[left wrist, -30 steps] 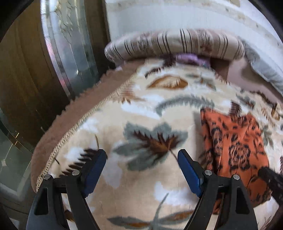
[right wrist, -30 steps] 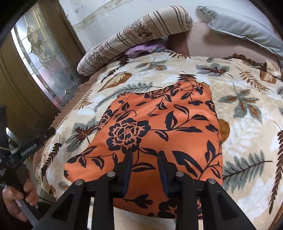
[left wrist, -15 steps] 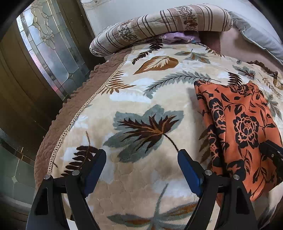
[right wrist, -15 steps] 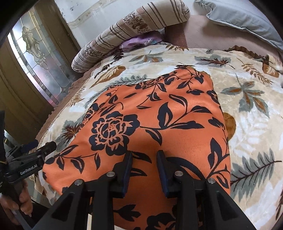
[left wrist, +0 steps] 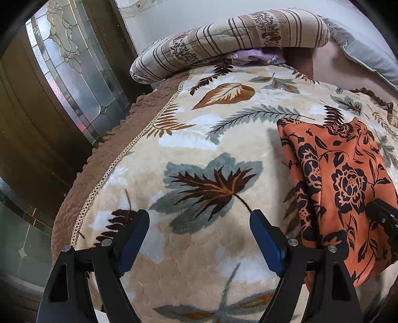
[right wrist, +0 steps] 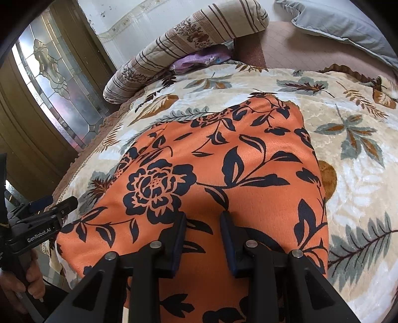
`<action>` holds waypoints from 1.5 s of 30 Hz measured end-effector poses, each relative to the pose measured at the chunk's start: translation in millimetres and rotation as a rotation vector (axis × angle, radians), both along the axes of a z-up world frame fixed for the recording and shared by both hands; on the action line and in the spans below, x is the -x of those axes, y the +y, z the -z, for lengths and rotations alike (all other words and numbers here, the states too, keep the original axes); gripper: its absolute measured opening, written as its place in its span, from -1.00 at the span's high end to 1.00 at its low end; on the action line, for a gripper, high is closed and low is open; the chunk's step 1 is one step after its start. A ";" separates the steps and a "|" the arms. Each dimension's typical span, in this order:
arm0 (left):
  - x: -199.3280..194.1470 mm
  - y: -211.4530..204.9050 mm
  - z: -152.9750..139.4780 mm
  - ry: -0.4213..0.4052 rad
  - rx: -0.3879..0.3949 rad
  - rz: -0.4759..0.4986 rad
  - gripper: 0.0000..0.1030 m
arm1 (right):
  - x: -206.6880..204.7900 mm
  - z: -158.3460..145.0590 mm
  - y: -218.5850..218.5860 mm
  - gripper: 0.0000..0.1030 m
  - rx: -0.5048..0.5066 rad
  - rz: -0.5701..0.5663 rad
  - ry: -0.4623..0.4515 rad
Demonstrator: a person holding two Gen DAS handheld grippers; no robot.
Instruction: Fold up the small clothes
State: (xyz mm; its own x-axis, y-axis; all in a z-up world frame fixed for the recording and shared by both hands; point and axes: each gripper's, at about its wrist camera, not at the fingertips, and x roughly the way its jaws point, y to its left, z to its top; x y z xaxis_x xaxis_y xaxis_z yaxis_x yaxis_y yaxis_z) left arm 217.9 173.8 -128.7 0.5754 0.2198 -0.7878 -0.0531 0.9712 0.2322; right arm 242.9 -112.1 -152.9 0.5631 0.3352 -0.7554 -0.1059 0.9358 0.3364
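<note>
An orange garment with a black flower print lies folded on the leaf-patterned blanket; it also shows at the right of the left wrist view. My right gripper hovers over the garment's near part, jaws partly open with a narrow gap and nothing between them. My left gripper is wide open and empty over bare blanket, left of the garment. The left gripper also shows at the left edge of the right wrist view, held in a hand.
A striped rolled quilt lies at the far end with a purple cloth under it. A grey pillow lies far right. A wooden door with patterned glass stands left of the bed edge.
The left gripper has tilted up and drawn back, showing more of the bed and the quilt. The right gripper has moved closer over the garment. Both jaw gaps are unchanged.
</note>
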 end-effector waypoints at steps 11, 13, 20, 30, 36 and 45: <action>1.0 -7.7 1.7 0.008 0.052 0.025 -0.62 | 13.8 -15.6 -28.2 0.37 -0.074 0.069 -0.013; 2.8 -16.4 2.0 0.010 0.078 0.056 -0.62 | 22.1 -17.4 -36.7 0.38 -0.045 0.090 -0.028; -3.3 -40.8 23.5 0.114 0.137 0.133 -0.62 | 43.4 -21.4 -46.1 0.37 -0.011 0.070 -0.038; -15.4 -23.3 8.8 0.034 0.283 0.130 -0.62 | 45.3 -14.9 -63.0 0.36 -0.007 0.078 0.038; -21.2 -40.4 -7.5 -0.021 0.345 0.235 -0.62 | 43.2 -31.9 -75.0 0.36 -0.070 0.110 0.013; -42.6 -71.6 29.9 0.118 0.233 0.261 -0.66 | 23.3 -13.6 -53.6 0.25 0.000 0.047 0.056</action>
